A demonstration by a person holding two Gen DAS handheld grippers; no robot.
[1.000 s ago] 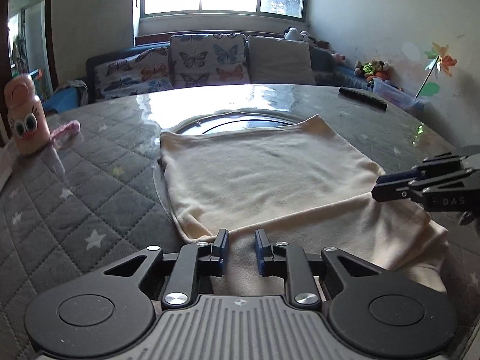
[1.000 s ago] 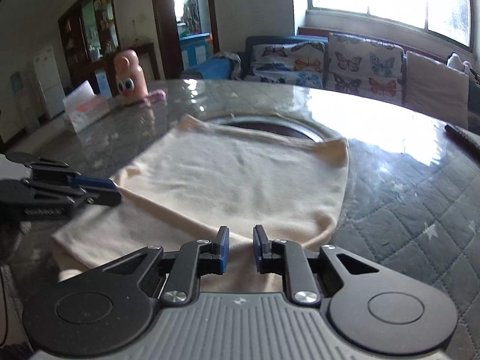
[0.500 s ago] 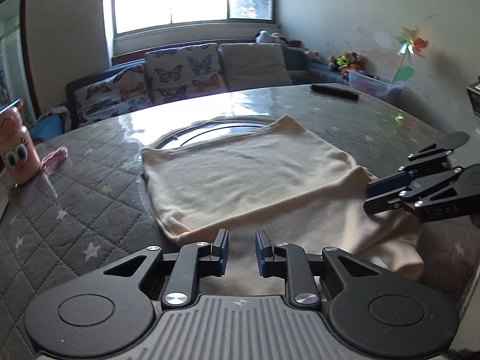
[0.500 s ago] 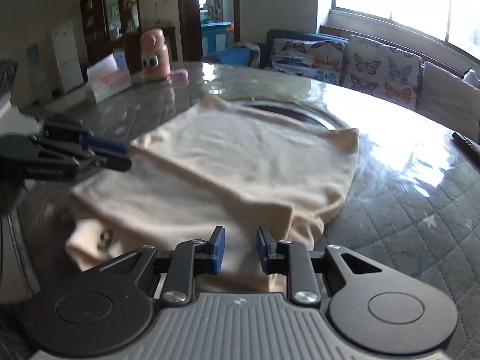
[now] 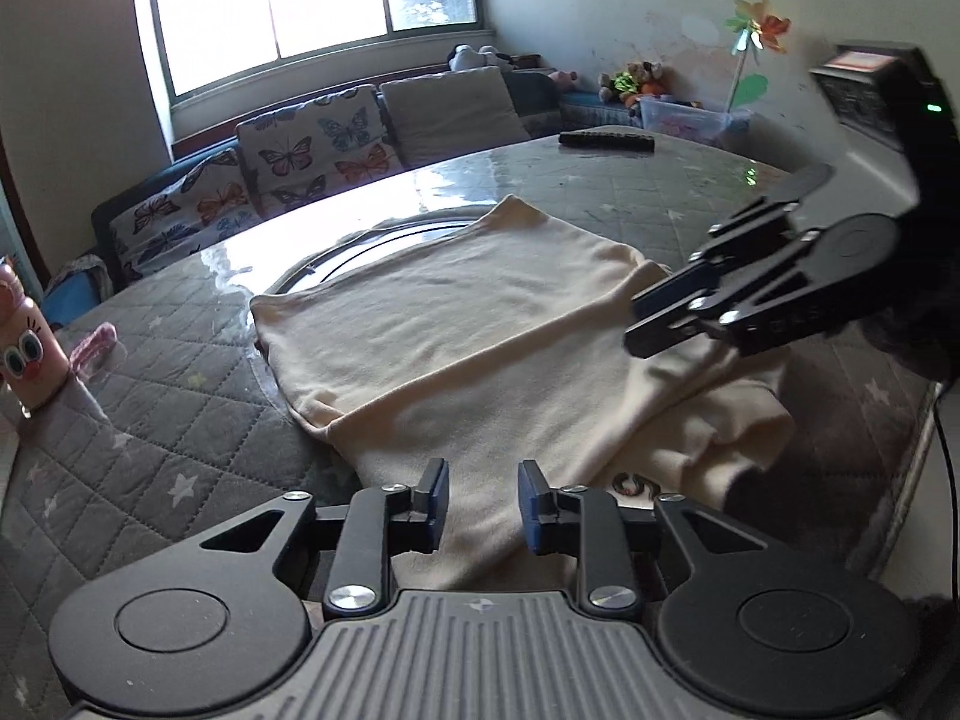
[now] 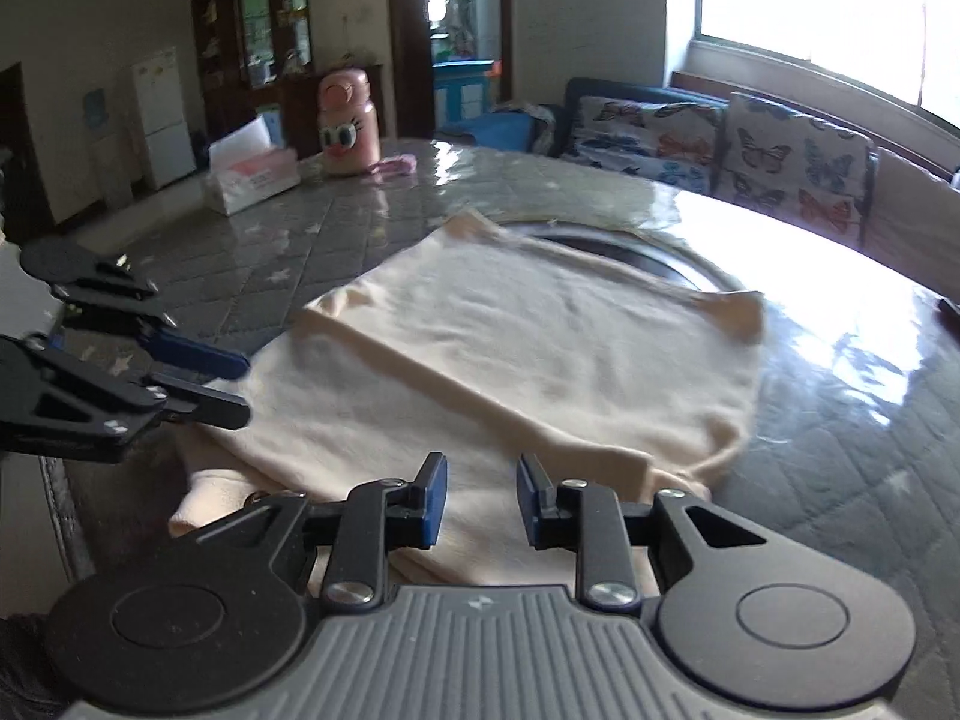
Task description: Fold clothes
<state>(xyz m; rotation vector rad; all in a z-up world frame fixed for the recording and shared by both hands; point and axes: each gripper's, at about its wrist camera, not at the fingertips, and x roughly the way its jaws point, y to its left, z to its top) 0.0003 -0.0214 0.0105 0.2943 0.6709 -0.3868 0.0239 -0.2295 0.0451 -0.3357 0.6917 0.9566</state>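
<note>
Already, the cream garment is lying partly folded on the quilted table; left gripper and right gripper are hovering narrowly parted, empty, further folds remaining.

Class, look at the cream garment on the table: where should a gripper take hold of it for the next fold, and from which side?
Judging by its pose, grip the cream garment at the bunched near hem, coming from the table's near edge. That end is already rumpled into raised folds the fingers could close on; the far part lies flat against the table.
</note>
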